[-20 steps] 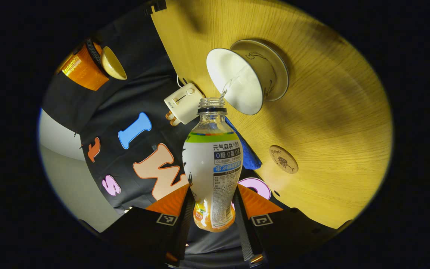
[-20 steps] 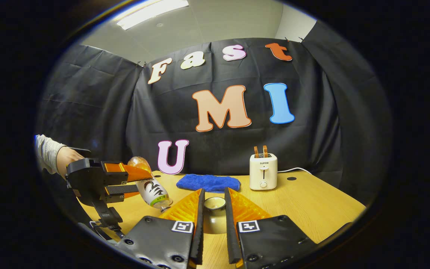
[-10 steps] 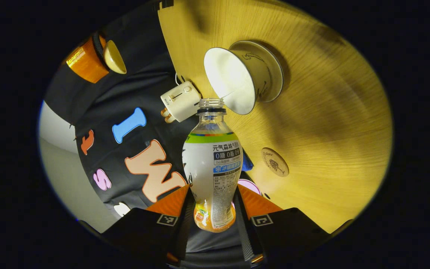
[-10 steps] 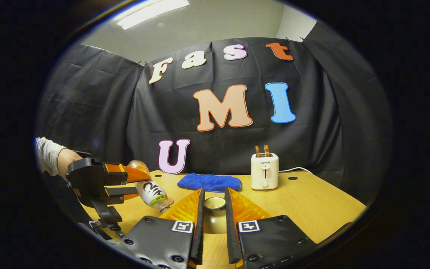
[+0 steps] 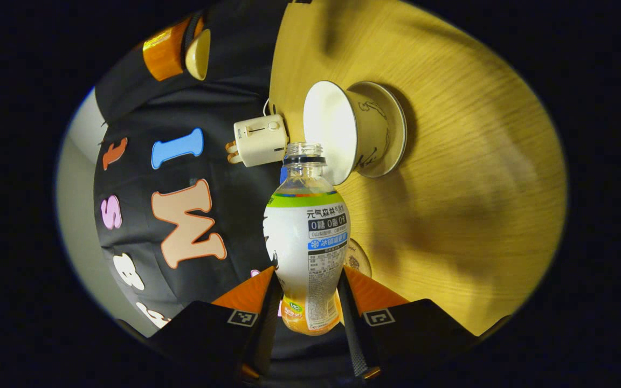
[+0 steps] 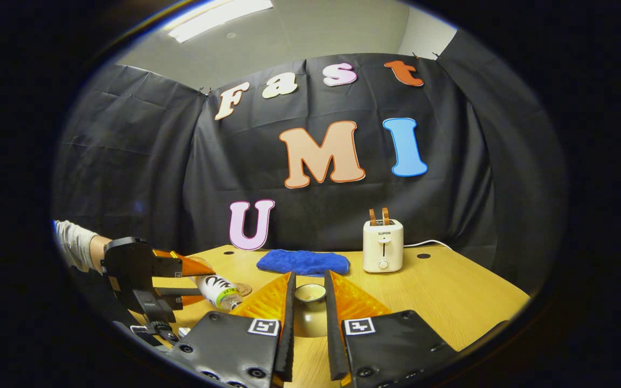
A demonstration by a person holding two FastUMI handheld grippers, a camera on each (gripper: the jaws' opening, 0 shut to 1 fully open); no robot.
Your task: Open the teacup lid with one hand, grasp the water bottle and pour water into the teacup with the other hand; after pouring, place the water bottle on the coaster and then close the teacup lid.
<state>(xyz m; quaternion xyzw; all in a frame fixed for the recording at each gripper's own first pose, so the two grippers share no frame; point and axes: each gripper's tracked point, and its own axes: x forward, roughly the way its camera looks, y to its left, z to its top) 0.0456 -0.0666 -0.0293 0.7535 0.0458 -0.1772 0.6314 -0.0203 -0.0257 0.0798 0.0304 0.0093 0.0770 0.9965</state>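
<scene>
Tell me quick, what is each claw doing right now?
Left claw: closed on the water bottle, tipped near the teacup.
Right claw: closed on the teacup lid, held up.

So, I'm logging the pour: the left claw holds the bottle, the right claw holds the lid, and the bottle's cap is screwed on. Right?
Not quite: the bottle has no cap; its mouth is open in the left gripper view, next to the teacup. The rest stands: the left claw holds the bottle, and the right claw holds the lid in the right gripper view.
</scene>
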